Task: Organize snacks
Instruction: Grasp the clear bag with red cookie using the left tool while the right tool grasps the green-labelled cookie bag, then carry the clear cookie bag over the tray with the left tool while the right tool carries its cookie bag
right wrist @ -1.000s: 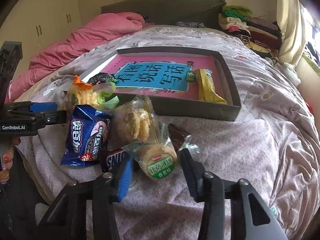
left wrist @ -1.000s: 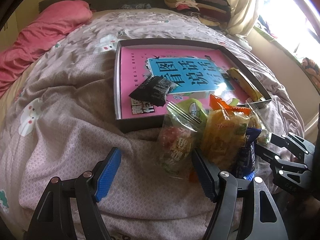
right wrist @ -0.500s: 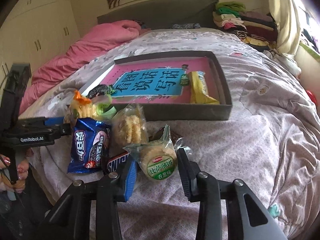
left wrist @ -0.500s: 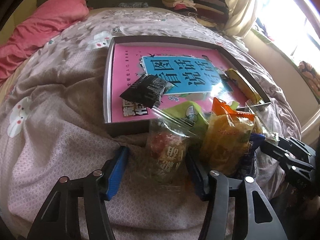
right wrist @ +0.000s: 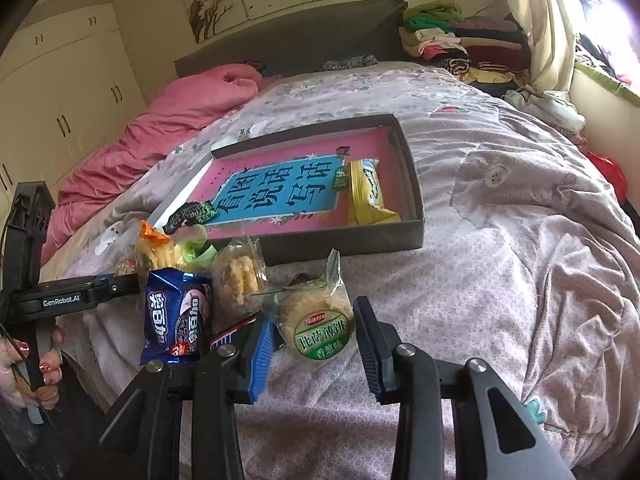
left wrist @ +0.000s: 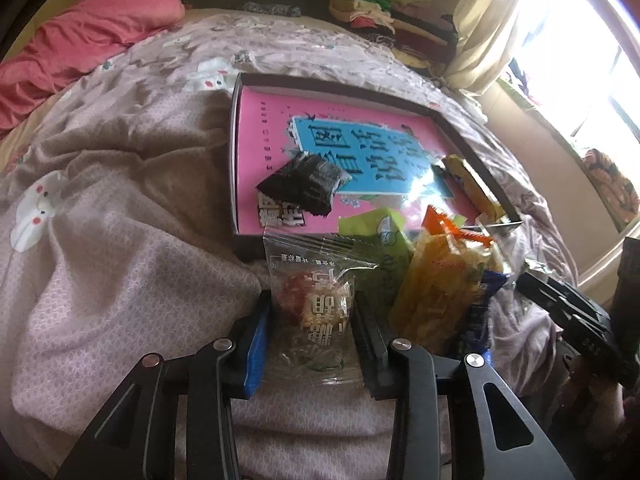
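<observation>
Pink duvet (right wrist: pixel 168 128) beside folded clothes (right wrist: pixel 460 40), under a curtain (left wrist: pixel 488 32).

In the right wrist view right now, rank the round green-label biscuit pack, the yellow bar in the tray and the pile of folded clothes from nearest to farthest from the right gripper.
1. Green-label biscuit pack: between the fingers of the right gripper, on the bedspread.
2. Yellow bar: inside the tray, along its right side.
3. Folded clothes: far end of the bed, upper right.
</observation>
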{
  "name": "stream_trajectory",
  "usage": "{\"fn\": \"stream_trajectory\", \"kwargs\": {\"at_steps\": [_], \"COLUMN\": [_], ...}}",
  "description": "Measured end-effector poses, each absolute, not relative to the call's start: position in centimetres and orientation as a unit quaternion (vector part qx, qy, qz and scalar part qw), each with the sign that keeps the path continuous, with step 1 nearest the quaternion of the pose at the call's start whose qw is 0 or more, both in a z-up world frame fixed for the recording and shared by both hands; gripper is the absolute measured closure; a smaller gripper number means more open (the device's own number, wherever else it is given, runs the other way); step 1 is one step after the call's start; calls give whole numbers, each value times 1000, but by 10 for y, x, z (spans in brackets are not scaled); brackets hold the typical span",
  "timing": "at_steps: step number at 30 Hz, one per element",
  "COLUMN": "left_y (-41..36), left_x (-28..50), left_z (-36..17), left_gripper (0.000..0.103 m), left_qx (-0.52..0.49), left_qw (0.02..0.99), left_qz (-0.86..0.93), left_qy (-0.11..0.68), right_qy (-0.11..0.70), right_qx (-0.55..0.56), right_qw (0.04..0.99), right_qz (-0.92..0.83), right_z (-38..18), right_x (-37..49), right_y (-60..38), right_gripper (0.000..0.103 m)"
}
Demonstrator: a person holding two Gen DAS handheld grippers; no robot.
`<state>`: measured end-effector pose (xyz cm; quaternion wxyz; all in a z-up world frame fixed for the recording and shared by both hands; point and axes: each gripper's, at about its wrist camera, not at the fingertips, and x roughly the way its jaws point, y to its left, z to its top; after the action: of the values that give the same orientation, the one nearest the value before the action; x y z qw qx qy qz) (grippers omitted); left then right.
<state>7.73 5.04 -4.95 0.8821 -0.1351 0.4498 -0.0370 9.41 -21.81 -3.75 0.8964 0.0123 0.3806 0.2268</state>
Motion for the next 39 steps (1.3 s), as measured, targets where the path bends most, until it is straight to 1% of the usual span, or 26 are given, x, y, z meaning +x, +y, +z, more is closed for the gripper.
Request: {"fn": "stream_trajectory", "kwargs": {"at_steps": [8,21,30,39], "left_y": [65,71,62,69], "left_x": [71,68,78,95], "left_z": [-27,-7,6,13], "left_gripper": [64,64,64,64], "left_qx": [-148,-155,-128,-159], "left_qw": [895,908,920,922], "left_qz": [-18,-6,1,-1], "left_qy": [421,390,370,353], "right_qy": [368,331,322,311], "right_qx": [13,-18,-1,13], "right_qw": [902,914,919,923], "right_qz": [226,235,228,226], "right_z": [-31,-13,-3,16], "right_x": [90,82,93,116], "right_y": [-219,-206,-208,-197], "right_gripper": [64,64,64,64]}}
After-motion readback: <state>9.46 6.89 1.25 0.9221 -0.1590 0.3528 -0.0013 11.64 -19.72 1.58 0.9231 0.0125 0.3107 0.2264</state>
